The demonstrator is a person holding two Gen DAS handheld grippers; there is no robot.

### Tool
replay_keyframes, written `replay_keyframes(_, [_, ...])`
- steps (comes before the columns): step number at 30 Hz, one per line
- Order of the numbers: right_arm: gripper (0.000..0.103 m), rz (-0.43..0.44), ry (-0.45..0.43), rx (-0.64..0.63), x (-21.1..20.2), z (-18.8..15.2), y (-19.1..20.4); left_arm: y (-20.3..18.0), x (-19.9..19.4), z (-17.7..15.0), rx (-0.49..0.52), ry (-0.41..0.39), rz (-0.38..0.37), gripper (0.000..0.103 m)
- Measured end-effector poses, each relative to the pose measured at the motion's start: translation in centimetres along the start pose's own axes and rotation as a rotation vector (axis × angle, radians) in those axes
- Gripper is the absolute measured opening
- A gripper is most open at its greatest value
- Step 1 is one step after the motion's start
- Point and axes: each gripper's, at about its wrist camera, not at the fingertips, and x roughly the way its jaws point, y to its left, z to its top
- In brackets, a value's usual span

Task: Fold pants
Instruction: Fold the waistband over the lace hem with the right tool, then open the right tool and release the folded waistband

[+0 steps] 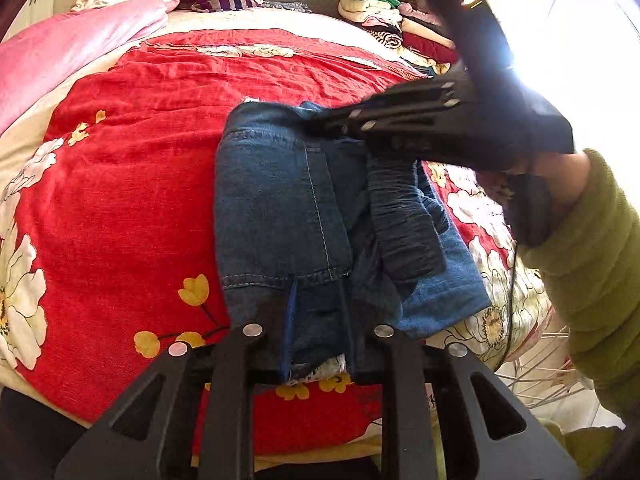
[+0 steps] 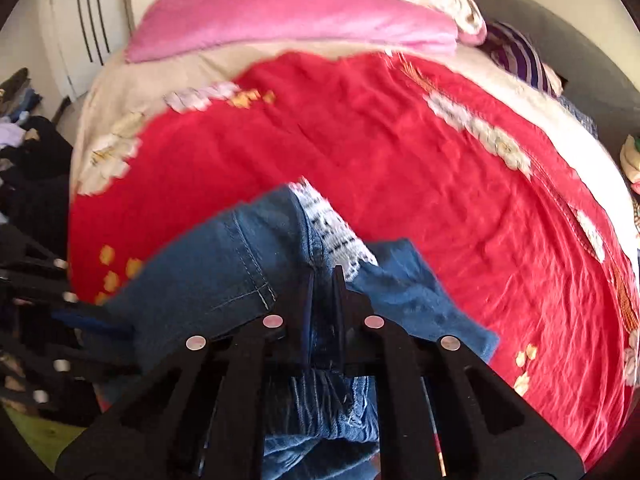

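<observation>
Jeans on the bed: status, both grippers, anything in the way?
Left gripper shut on jeans, near end. Right gripper shut on far end. Jeans partly folded on red floral bedspread. Nothing in the way.

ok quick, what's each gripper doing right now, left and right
Left gripper: shut on the folded blue denim jeans.
Right gripper: shut on the same jeans.

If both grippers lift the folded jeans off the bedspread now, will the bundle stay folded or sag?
The jeans would likely sag: denim drapes, and loose layers already spill at one side. Thick stacked folds suggest some heft. The left gripper and right gripper pinch only edges, so the middle may droop.
</observation>
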Motion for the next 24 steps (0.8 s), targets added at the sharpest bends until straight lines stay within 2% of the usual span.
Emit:
replay_keyframes(3, [0.005,-0.018,0.015,0.01,1.2,-0.5,0.0,0.0,0.0,0.0,-0.003,-0.001,-0.005,0.019])
replay_keyframes(7, [0.007,-0.035,-0.007,0.032,0.7,-0.7,0.1,0.0,0.0,0.0,-0.004,0.002,-0.004,0.02])
replay_keyframes(9, [0.012,-0.034,-0.019,0.044,0.2,-0.7,0.1,0.0,0.0,0.0,-0.004,0.002,-0.004,0.02])
replay_keyframes(14, [0.037,-0.046,-0.08,0.102,-1.7,-0.8,-0.6,-0.1,-0.1,-0.1,-0.003,0.003,-0.005,0.021])
replay_keyframes(19, [0.053,-0.051,-0.151,0.136,-4.5,-1.4,-0.8,-0.1,-0.1,-0.1,-0.002,0.002,-0.005,0.024])
replay_keyframes(24, [0.065,-0.079,-0.216,0.154,-7.2,-2.1,-0.7,-0.5,-0.2,-0.2,0.007,0.004,-0.002,0.028])
